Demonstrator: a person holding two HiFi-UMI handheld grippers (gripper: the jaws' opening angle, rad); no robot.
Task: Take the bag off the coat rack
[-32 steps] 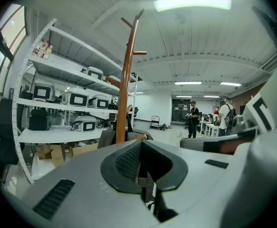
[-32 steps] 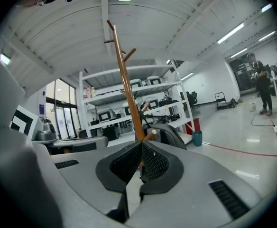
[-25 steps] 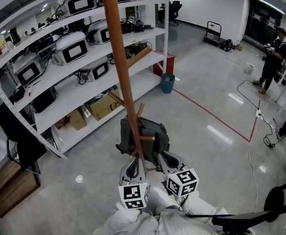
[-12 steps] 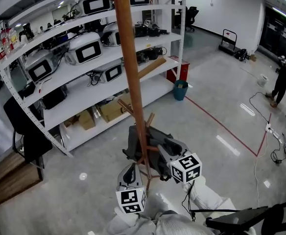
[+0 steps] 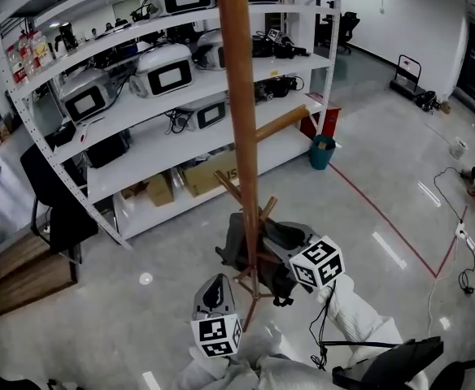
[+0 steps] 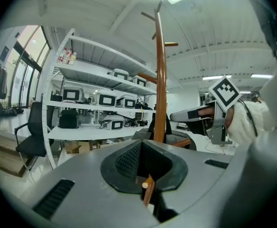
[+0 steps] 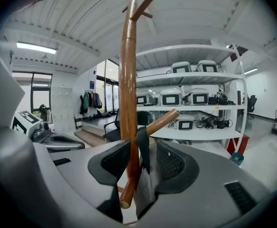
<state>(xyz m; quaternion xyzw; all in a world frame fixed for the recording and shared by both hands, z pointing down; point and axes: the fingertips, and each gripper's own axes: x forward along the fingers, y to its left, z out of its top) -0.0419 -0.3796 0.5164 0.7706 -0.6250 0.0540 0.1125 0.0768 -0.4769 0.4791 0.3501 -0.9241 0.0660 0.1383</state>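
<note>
The wooden coat rack (image 5: 241, 136) stands right in front of me, and a dark grey bag (image 5: 239, 249) hangs low on its pegs. My right gripper (image 5: 278, 238) reaches in at the bag beside the pole. In the right gripper view its jaws (image 7: 138, 163) are opening, with the bag's dark strap (image 7: 143, 148), the pole (image 7: 128, 80) and a peg between the pads, which do not press on them. My left gripper (image 5: 214, 289) hangs lower, near the pole's foot. Its jaws (image 6: 145, 163) stand slightly open with nothing held, and a peg tip shows through the gap.
White shelving (image 5: 140, 112) with several white machines runs behind the rack. A black chair (image 5: 54, 210) and a wooden platform (image 5: 26, 270) are at left, a teal bin (image 5: 321, 151) and a red floor line (image 5: 384, 226) at right. Cables and a dark chair (image 5: 392, 364) lie near right.
My right gripper has risen and moved in against the bag at the pole. The left gripper has stayed low. My head has turned, so the rack sits more to the right.
</note>
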